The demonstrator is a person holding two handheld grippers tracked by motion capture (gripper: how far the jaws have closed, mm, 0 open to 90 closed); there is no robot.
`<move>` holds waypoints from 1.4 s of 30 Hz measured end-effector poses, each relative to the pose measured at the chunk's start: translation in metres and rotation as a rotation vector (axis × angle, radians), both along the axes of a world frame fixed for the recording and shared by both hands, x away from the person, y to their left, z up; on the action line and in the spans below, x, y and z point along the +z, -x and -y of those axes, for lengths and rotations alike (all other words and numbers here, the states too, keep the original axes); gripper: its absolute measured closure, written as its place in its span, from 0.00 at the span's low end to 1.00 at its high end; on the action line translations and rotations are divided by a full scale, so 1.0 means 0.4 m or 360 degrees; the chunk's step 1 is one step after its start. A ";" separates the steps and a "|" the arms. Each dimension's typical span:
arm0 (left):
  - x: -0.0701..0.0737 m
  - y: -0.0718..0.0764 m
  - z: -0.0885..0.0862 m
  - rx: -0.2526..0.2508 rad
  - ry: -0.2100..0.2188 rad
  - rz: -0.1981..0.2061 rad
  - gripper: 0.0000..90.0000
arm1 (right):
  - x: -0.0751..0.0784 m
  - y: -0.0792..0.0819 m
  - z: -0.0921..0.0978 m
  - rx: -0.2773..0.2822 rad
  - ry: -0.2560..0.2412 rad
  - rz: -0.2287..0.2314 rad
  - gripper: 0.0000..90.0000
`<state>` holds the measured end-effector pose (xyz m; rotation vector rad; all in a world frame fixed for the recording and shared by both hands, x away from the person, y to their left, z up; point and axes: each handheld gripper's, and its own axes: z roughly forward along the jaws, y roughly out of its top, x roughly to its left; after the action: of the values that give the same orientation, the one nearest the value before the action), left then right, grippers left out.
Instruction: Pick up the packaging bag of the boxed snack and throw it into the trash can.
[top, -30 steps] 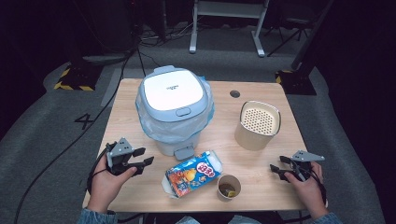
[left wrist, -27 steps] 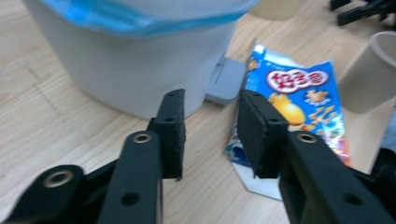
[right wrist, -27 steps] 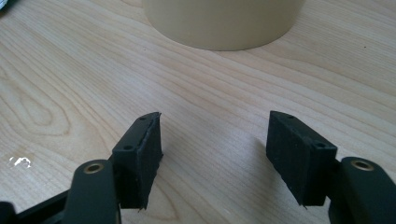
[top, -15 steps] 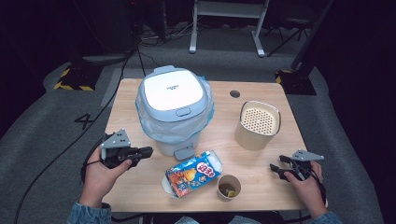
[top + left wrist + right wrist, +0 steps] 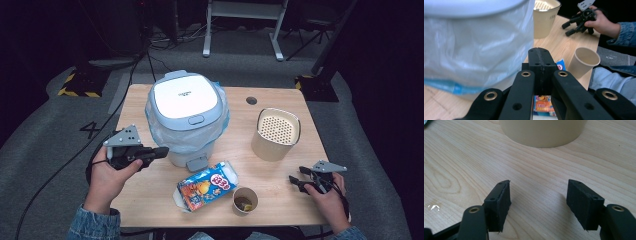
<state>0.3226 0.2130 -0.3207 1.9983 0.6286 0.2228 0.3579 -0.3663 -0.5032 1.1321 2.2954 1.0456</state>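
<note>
Left gripper (image 5: 541,60) fingers meet beside the bin (image 5: 474,45).

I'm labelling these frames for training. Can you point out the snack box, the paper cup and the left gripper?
snack box (image 5: 206,187): high view, on its printed top face.
paper cup (image 5: 245,200): high view, on its rim.
left gripper (image 5: 161,151): high view, at the tips of its shut jaws.

Left tool (image 5: 159,151) closed, right tool (image 5: 295,181) agape
</note>
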 end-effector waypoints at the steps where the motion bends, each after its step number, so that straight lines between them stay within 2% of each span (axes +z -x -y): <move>1: 0.007 -0.001 0.003 -0.0005 0.0012 0.0004 1.00 | 0.000 0.000 0.000 0.0000 0.0000 0.0000 0.40; 10: 0.077 -0.033 0.037 -0.0077 0.0108 0.0071 1.00 | 0.000 0.000 0.000 -0.0001 -0.0001 0.0000 0.40; 12: 0.082 -0.039 0.041 -0.0082 0.0111 0.0079 1.00 | 0.000 0.000 0.000 -0.0001 -0.0001 0.0000 0.40; 17: 0.098 -0.078 0.068 -0.0117 0.0178 0.0083 1.00 | 0.000 0.000 0.000 -0.0001 0.0000 0.0001 0.40; 22: 0.104 -0.098 0.092 -0.0151 0.0189 0.0100 1.00 | 0.000 0.000 0.000 -0.0001 0.0000 0.0001 0.40; 28: 0.110 -0.129 0.128 -0.0136 0.0158 0.0114 1.00 | 0.000 0.000 0.000 -0.0001 0.0000 0.0001 0.40; 32: 0.109 -0.148 0.150 -0.0084 0.0109 0.0130 1.00 | 0.000 0.000 0.000 -0.0001 0.0000 0.0001 0.40; 33: 0.107 -0.155 0.157 -0.0053 0.0072 0.0137 1.00 | 0.000 0.000 0.000 -0.0001 0.0000 0.0001 0.40; 34: 0.107 -0.155 0.157 -0.0053 0.0072 0.0137 1.00 | 0.000 0.000 0.000 -0.0001 0.0000 0.0001 0.40; 40: 0.099 -0.172 0.163 0.0019 -0.0043 0.0155 1.00 | 0.000 0.000 0.000 -0.0001 0.0000 0.0001 0.40; 42: 0.098 -0.172 0.162 0.0019 -0.0039 0.0150 1.00 | 0.000 0.000 0.000 -0.0001 -0.0001 0.0001 0.40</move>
<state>0.3916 0.1480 -0.2813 1.9955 0.5801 0.3314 0.3578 -0.3662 -0.5032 1.1321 2.2942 1.0461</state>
